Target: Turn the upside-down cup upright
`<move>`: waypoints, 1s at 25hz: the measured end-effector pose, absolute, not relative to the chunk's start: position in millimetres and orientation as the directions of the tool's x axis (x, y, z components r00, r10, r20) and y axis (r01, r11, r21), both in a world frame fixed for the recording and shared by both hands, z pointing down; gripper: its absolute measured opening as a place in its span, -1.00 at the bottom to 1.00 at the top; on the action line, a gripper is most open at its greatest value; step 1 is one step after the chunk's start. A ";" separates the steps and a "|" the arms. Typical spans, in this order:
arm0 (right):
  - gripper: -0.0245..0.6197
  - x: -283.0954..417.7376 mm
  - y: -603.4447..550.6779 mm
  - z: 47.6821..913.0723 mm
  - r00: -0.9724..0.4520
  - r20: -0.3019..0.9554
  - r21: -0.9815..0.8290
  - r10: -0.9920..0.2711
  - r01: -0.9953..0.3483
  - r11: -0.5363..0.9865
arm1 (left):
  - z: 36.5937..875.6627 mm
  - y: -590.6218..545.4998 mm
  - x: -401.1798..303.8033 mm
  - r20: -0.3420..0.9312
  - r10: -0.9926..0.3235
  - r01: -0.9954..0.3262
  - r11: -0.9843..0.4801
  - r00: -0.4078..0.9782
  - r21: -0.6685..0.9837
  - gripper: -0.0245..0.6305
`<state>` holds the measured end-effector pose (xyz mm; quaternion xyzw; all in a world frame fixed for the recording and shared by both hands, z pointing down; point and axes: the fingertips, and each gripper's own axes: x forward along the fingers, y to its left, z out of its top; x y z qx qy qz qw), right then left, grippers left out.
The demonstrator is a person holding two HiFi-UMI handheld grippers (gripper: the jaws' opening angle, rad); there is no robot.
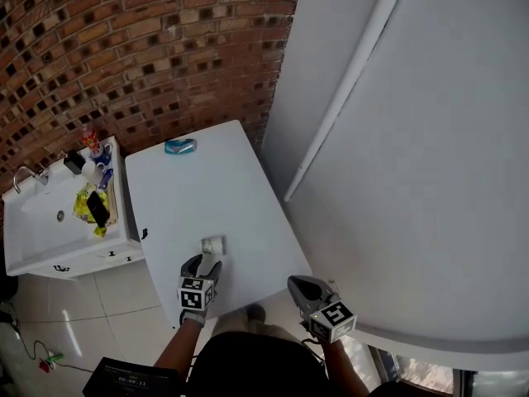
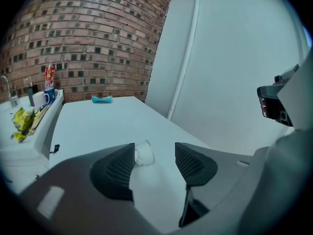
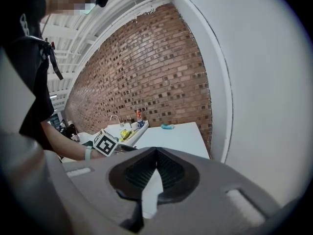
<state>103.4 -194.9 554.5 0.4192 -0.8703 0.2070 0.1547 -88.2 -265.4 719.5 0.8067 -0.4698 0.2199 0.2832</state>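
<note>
Your left gripper (image 2: pixel 154 160) stands open, the cup (image 2: pixel 143 153) just ahead between its jaws, hard by the left one, near the table's (image 1: pixel 207 188) near edge. Your right gripper (image 3: pixel 155 168), clenched and empty, is farther off.

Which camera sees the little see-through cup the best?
The left gripper view: the cup sits close up between the left claw's open jaws. The head view shows it only as a tiny pale blob on the white table. In the right gripper view I can't find it.
</note>
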 end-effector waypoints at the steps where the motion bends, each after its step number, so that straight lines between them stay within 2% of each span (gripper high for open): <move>1: -0.95 104.2 -195.3 555.2 -0.598 0.444 -0.229 -0.668 -0.796 0.560 | 721.6 -267.2 -89.0 0.625 -0.632 -0.884 -0.394 0.458 0.251 -0.09; 8: -0.94 112.5 -198.3 561.7 -0.571 0.456 -0.232 -0.682 -0.817 0.528 | 738.5 -280.1 -92.6 0.658 -0.620 -0.900 -0.364 0.427 0.241 0.18; 25: -0.95 133.0 -200.8 577.1 -0.517 0.486 -0.240 -0.705 -0.854 0.461 | 778.3 -305.3 -91.3 0.727 -0.581 -0.931 -0.246 0.366 0.271 0.53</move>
